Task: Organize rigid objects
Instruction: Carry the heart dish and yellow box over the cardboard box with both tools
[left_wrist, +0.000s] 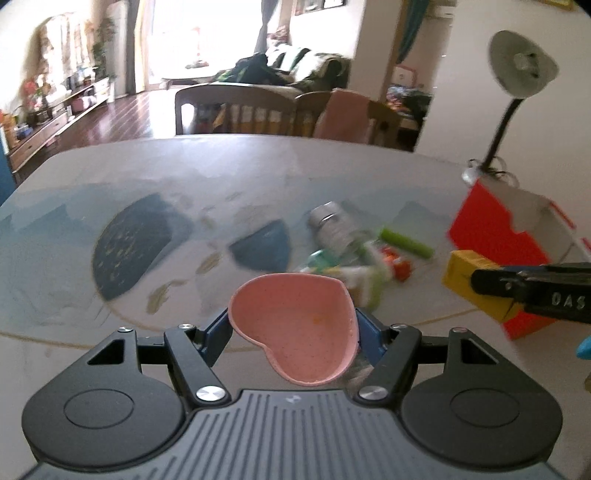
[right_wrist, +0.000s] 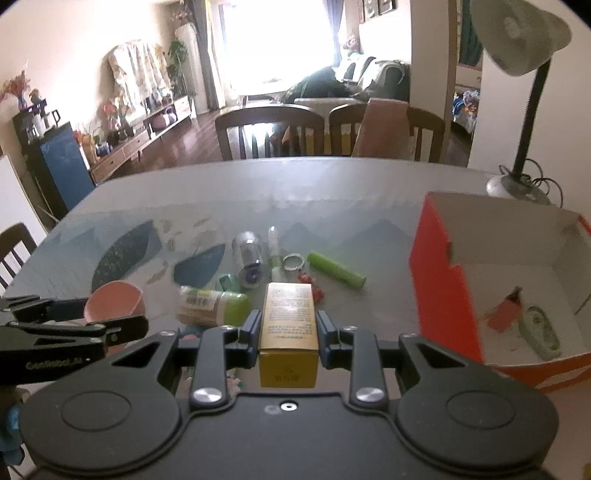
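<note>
Both carries look underway, by my reading: the left gripper (left_wrist: 293, 328) clamps a smooth pink heart-shaped dish (left_wrist: 295, 328) above the tabletop (right_wrist: 332, 192), and the right gripper (right_wrist: 287, 330) clamps a rigid gold carton (right_wrist: 289, 325). Next, each likely needs lowering into the open red cardboard box (right_wrist: 443, 295) at right.
</note>
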